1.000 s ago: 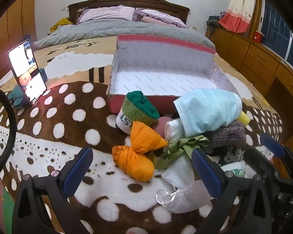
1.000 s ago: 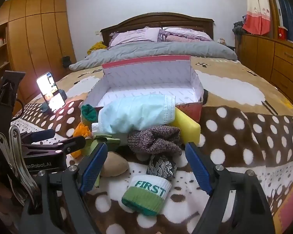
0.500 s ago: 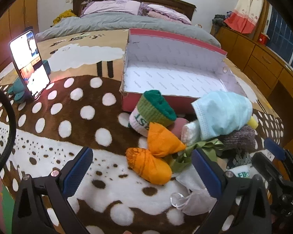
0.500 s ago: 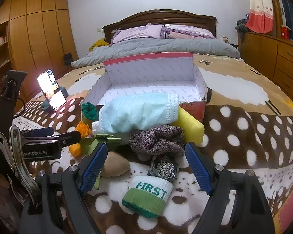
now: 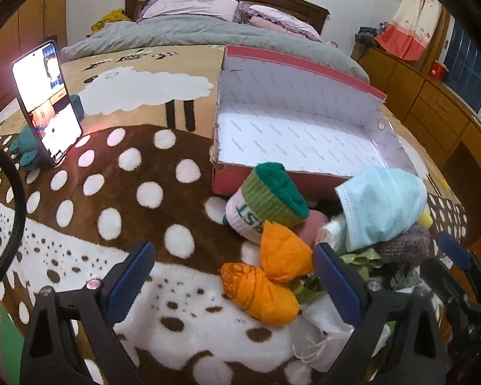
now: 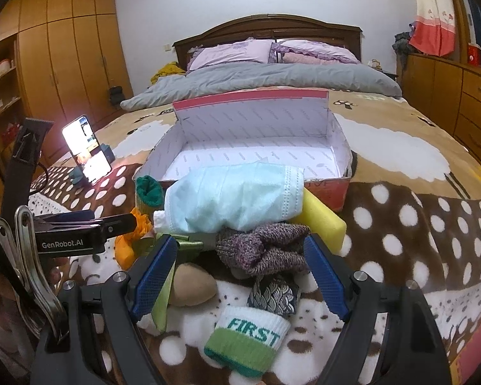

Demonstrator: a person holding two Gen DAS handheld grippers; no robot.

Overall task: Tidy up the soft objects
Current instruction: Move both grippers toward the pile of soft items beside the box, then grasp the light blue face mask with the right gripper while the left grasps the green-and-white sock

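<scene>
A pile of soft things lies on the spotted blanket in front of an open pink box [image 5: 296, 134] [image 6: 256, 157], whose inside holds nothing. The pile has a light blue face mask [image 5: 381, 208] [image 6: 234, 199], an orange pouch [image 5: 266, 282], a green-white rolled sock [image 5: 266, 202], a purple knit sock [image 6: 266, 250], a yellow sponge [image 6: 320, 218], a beige pad [image 6: 192, 284] and a "FIRST" sock [image 6: 250, 337]. My left gripper [image 5: 234, 279] is open, low before the orange pouch. My right gripper [image 6: 240, 272] is open, just before the purple sock.
A lit phone [image 5: 45, 99] [image 6: 86, 150] stands on a stand at the left of the blanket. Grey duvet and pillows lie beyond the box. Wooden drawers [image 6: 465, 96] run along the right, wardrobes [image 6: 64, 64] on the left.
The left gripper has shifted left, so the pile sits further right in its view. The right gripper has eased slightly closer to the pile. Both stay open.
</scene>
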